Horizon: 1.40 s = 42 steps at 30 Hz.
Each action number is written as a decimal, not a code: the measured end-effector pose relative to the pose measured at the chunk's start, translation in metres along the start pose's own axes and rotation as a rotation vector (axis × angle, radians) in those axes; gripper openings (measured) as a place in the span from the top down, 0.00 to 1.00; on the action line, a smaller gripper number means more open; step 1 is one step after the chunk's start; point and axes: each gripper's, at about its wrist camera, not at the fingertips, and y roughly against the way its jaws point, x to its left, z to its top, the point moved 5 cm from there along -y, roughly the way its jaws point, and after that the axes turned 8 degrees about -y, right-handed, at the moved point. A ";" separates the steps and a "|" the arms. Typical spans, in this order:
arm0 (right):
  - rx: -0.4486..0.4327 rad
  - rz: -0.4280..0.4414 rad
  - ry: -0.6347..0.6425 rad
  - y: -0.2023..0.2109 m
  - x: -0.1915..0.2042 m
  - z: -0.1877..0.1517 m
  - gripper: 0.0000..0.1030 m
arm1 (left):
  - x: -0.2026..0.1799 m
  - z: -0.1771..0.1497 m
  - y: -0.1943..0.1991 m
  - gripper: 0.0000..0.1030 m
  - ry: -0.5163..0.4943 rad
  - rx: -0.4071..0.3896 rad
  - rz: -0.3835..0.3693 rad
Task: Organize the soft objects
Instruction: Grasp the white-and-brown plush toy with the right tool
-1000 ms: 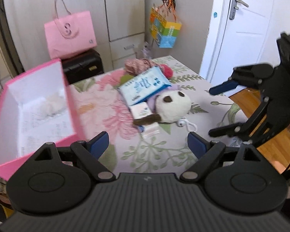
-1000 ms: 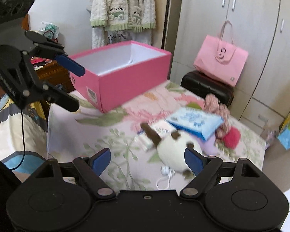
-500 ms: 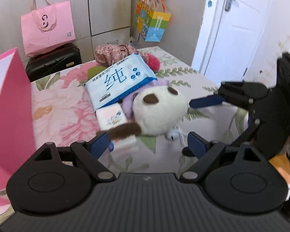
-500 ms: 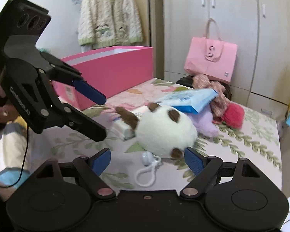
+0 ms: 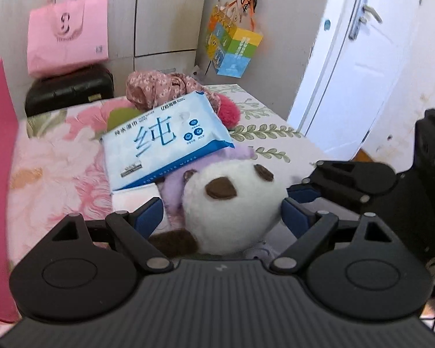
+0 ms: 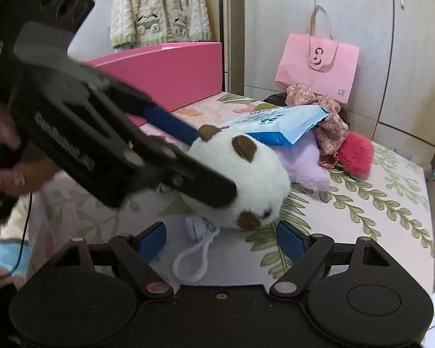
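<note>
A round white plush (image 5: 235, 208) with brown patches lies on the flowered tabletop (image 5: 58, 174), partly on a lilac plush (image 5: 174, 191). My left gripper (image 5: 221, 217) is open, its fingers on either side of the white plush (image 6: 246, 174). My right gripper (image 6: 221, 239) is open just short of that plush, with its white cord loop (image 6: 191, 261) between the fingers. A blue wet-wipes pack (image 5: 162, 145) leans on the plushes. Behind it are a floral cloth (image 5: 159, 87) and a red pompom (image 5: 229, 111). The pink box (image 6: 171, 72) stands at the left.
A pink paper bag (image 5: 66, 34) sits on a black case (image 5: 69, 90) by the wardrobe. A colourful bag (image 5: 235, 49) hangs beside the white door (image 5: 362, 72). A knitted cardigan (image 6: 159, 8) hangs behind the box. A hand (image 6: 3, 133) grips the left gripper's handle.
Both grippers have come down and closer to the white plush. The left one now has the plush between its fingers. The pink box has slid to the view's left edge.
</note>
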 end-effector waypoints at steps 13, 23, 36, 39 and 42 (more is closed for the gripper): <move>-0.064 -0.078 -0.068 -0.008 0.006 0.004 0.23 | -0.012 -0.005 -0.005 0.28 0.008 -0.006 0.001; -0.066 -0.123 -0.094 0.012 0.018 0.002 0.30 | -0.024 -0.010 0.015 0.30 0.055 -0.001 0.003; 0.012 -0.123 -0.070 0.040 0.061 0.009 0.29 | -0.033 -0.024 0.066 0.31 0.110 0.017 0.013; 0.046 -0.116 -0.053 0.042 0.075 0.012 0.29 | -0.029 -0.031 0.079 0.31 0.136 0.029 -0.001; 0.074 -0.112 -0.016 0.044 0.092 0.014 0.29 | -0.024 -0.039 0.093 0.31 0.167 0.041 -0.013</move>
